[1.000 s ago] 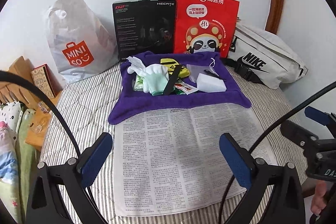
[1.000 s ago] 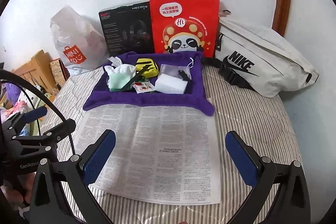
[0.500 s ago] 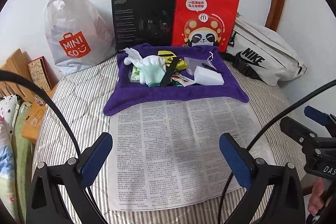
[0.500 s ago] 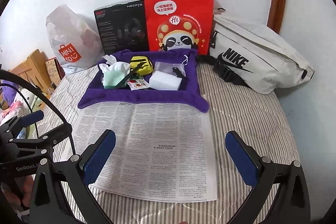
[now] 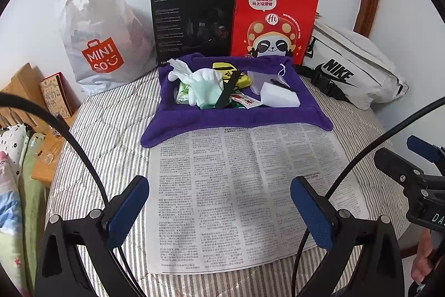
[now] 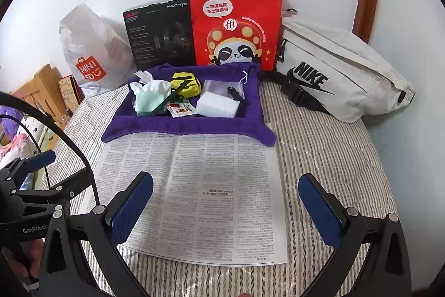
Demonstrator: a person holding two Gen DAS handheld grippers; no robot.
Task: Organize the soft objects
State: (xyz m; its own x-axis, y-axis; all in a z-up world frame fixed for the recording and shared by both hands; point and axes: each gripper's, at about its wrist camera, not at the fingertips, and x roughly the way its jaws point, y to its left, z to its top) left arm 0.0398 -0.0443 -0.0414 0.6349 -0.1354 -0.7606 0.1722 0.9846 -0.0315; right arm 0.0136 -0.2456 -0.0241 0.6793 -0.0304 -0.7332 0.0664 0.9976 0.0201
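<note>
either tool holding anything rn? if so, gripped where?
Nothing held. Left tool and right tool are both open, over the newspaper; nothing between the pads.

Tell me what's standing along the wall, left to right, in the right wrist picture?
Miniso plastic bag → black headset box → red panda paper bag → white Nike bag.

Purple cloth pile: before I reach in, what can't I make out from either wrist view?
- Green packet, left view: mostly under the gloves.
- Yellow pouch, both views: strap and gloves cover its front.
- Small black item by the white sponge: too small to identify.
- Newspaper text: too fine to read.
</note>
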